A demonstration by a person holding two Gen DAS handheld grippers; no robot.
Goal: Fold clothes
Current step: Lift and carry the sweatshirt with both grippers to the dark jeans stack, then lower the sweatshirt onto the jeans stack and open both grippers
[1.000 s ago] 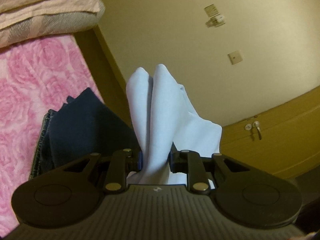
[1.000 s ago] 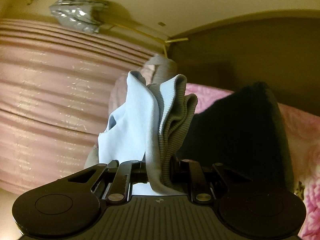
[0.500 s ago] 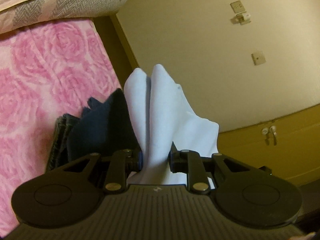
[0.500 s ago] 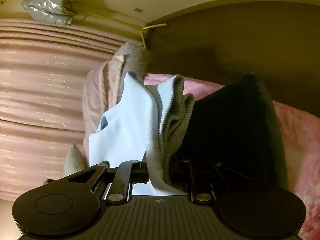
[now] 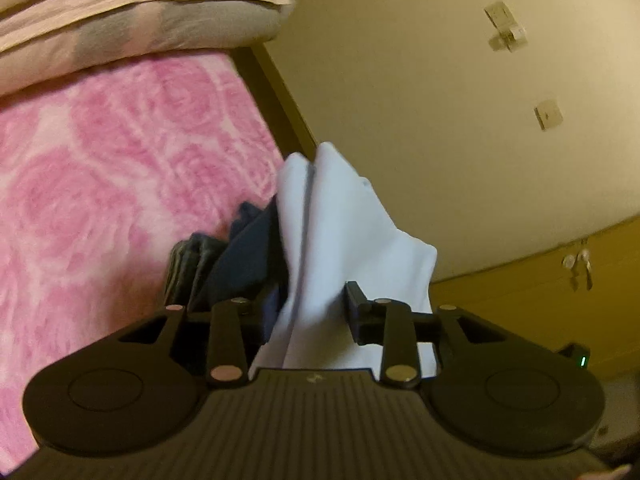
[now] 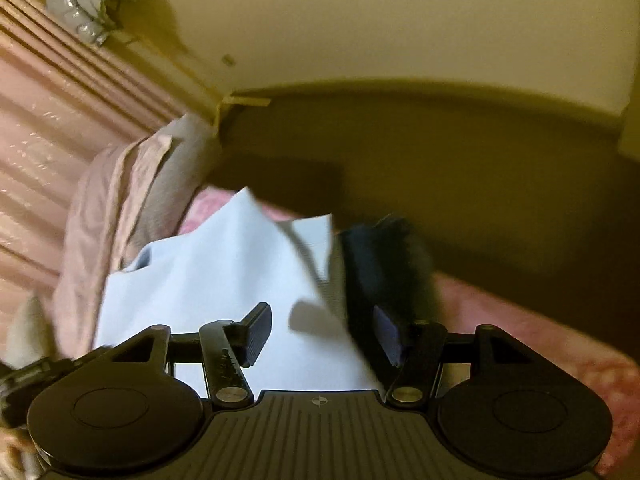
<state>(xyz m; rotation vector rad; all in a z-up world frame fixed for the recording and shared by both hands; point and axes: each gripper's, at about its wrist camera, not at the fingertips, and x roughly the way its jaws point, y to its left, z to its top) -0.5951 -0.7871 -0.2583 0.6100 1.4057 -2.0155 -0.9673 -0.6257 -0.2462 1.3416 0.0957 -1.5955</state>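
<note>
Held by the person, the right gripper [image 6: 320, 332] has its jaws spread wide. The light blue garment [image 6: 224, 272] lies loose in the gap and neither pad pinches it. The left gripper [image 5: 314, 308] is clamped on a bunched ridge of the same garment [image 5: 340, 232], and cloth fills the space between its fingers, though blur makes the contact less than certain. The garment hangs between the two tools, just above the near edge of the pink blanket [image 5: 120, 184], beside a dark garment [image 5: 244, 256] that rests on that blanket. A pile of folded bedding [image 5: 140, 20] sits at the blanket's far end. With one side free and the other side held, this fits either a fold being let down onto the blanket or a fresh hold being taken on the free side, and the pictures do not settle which. Either way, I judge that the work goes well if the held ridge stays firm, so the soft cloth cannot slide and skew its edges. The free side should stay spread rather than crumpled. The blue cloth should also stay over bare blanket, clear of the dark garment, so the two do not get caught up together. This fabric looks thin and limp, so slow, level travel over the blanket will suit it best.
</note>
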